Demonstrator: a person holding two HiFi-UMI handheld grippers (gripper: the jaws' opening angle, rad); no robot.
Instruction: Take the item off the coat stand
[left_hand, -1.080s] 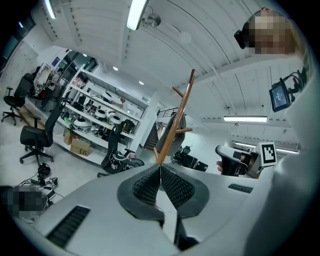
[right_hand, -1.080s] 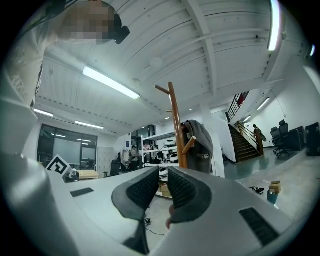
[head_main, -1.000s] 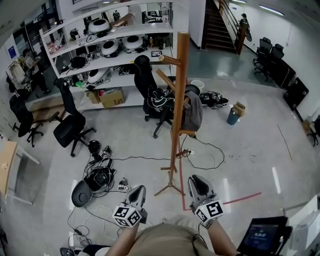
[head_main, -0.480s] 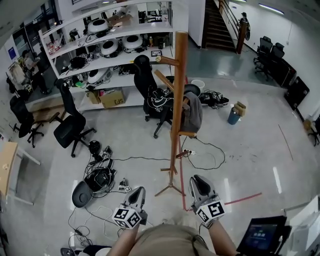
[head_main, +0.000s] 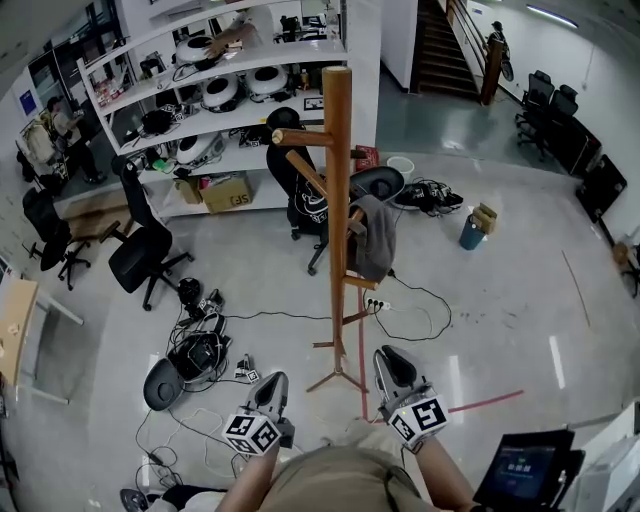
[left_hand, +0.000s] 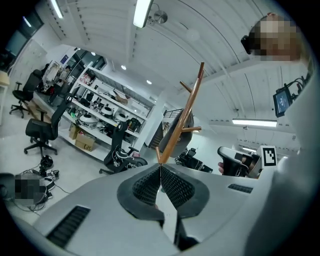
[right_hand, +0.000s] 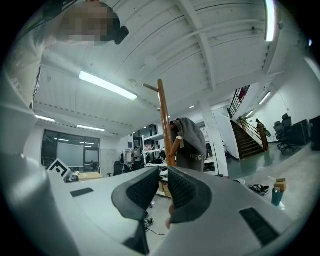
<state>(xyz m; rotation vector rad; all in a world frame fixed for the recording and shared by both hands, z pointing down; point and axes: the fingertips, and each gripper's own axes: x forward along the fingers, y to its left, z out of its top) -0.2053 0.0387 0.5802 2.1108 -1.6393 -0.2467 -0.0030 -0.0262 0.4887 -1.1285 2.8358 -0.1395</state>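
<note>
A tall wooden coat stand (head_main: 338, 200) rises from the floor in front of me. A grey garment (head_main: 374, 238) hangs from a peg on its right side, about halfway up. Both grippers are held low near my body, short of the stand's feet. My left gripper (head_main: 273, 383) is shut with nothing in it, and my right gripper (head_main: 388, 360) is shut and empty too. In the left gripper view the stand (left_hand: 187, 117) and garment (left_hand: 180, 132) show beyond the closed jaws (left_hand: 160, 167). The right gripper view shows the garment (right_hand: 192, 142) just above its jaws (right_hand: 163, 171).
Cables and gear (head_main: 200, 350) litter the floor at the left. Black office chairs (head_main: 140, 250) and white shelving (head_main: 230, 90) stand behind. Red tape (head_main: 362, 350) runs along the floor by the stand's base. A screen (head_main: 525, 470) sits at the lower right.
The view has shifted: the coat stand now sits a little further left and looms taller. Both grippers stay in about the same place, still shut.
</note>
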